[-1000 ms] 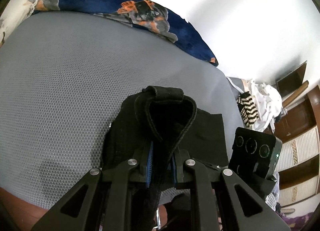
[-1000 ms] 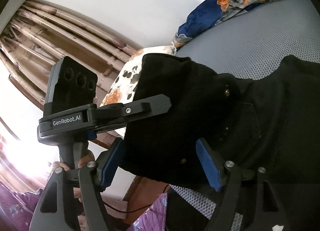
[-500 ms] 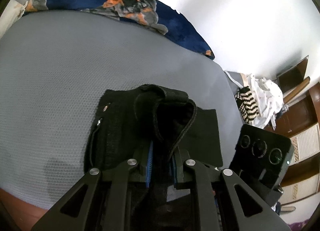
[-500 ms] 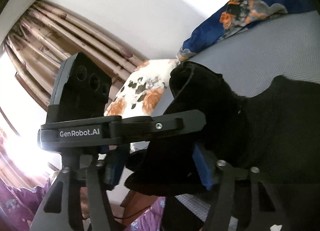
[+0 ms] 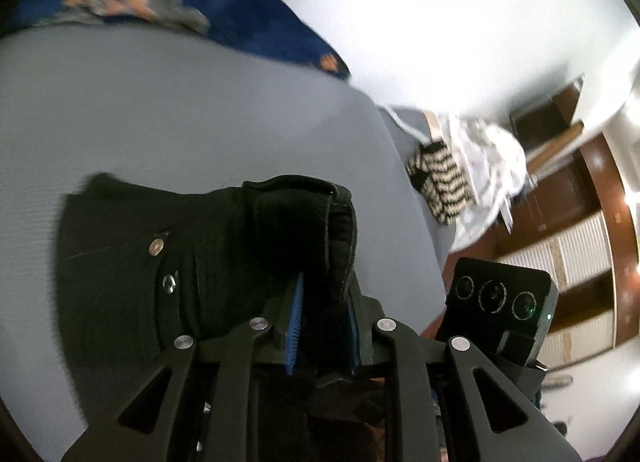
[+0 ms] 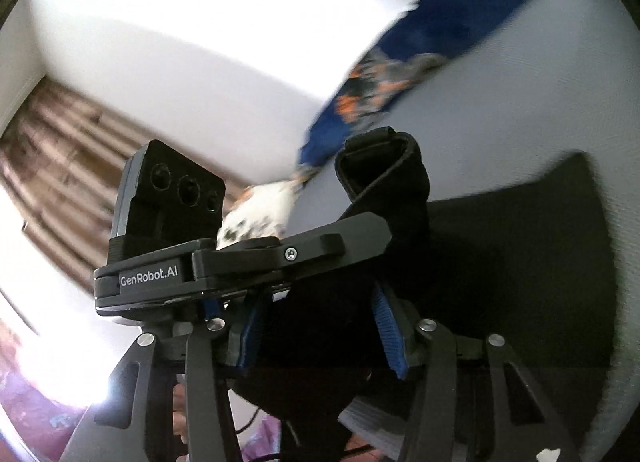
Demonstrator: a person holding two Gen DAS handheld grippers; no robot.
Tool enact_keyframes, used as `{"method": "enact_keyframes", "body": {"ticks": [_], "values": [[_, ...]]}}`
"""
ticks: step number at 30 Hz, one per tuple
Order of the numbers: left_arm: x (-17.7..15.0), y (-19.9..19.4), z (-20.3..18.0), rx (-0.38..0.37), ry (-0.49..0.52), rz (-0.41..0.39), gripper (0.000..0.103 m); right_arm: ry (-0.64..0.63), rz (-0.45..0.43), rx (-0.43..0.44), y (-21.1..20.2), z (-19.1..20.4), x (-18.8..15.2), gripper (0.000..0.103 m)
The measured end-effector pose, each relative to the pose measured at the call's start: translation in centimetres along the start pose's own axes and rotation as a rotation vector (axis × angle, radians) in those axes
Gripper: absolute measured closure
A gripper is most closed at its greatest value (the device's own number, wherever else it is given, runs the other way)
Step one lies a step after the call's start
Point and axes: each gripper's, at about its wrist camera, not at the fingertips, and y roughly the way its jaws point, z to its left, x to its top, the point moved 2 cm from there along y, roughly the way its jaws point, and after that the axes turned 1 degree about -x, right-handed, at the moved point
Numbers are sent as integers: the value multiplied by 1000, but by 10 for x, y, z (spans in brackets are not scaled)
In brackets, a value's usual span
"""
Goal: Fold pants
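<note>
Left gripper [image 5: 320, 326]: jaws are pressed almost together on a rolled black edge of the pants [image 5: 168, 258], likely the waistband, which stands up in a loop just beyond the blue pads [image 5: 295, 322]. To the left of the jaws the rest of the garment is seen spread flat on the grey bed [image 5: 180, 110], with a metal button [image 5: 157, 248] and a rivet showing. Further off, a blue and orange blanket [image 5: 224, 10] is noted along the far edge of the bed; to the right of the jaws, a heap of striped and white clothes [image 5: 460, 178] lies past the bed's end. Both are motion-blurred.

Right gripper [image 6: 316, 326]: jaws are part-way spread and have just been closing; a thick bunch of the pants [image 6: 384, 190] is pinched between the blue pads [image 6: 387, 330], its folded edge rising just above them. The left gripper's body [image 6: 176, 218] is seen just to the left. To the right of the jaws black cloth is laid on the bed [image 6: 520, 94].
</note>
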Motion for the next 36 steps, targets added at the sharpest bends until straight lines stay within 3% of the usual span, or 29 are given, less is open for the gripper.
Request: {"method": "enact_keyframes", "body": {"ticks": [5, 9, 12, 15, 17, 18, 19, 20, 28, 31, 33, 35, 36], "values": [[-2, 75, -2, -31, 25, 128, 78, 135, -6, -51, -14, -58, -12, 54], [-4, 93, 7, -109, -22, 158, 75, 197, -2, -54, -14, -81, -20, 55], [4, 81, 14, -166, -92, 125, 71, 195, 13, -64, -10, -77, -18, 45], [14, 53, 8, -158, -52, 39, 60, 163, 45, -108, -1, -69, -11, 37], [16, 32, 0, -118, 17, -16, 56, 120, 61, -153, 4, -66, -8, 39], [15, 22, -4, -85, 58, -38, 54, 106, 67, -174, 6, -66, -7, 55], [13, 14, -6, -48, 89, -56, 48, 104, 84, -198, 8, -69, -6, 79], [8, 4, -8, 0, 122, -79, 47, 111, 102, -228, 10, -74, -5, 85], [-35, -29, 28, 241, 168, -178, 47, 35, 46, -240, -3, -64, 14, 91], [-50, -34, 54, 302, 153, -171, 47, 48, 26, -270, -13, -78, 20, 91], [-60, -32, 72, 319, 130, -150, 47, 66, 58, -263, -10, -91, 14, 91], [-65, -24, 87, 353, 109, -128, 47, 88, 53, -255, -16, -98, 10, 88], [-67, -20, 89, 359, 99, -121, 47, 115, 45, -234, -18, -102, 10, 81]]}}
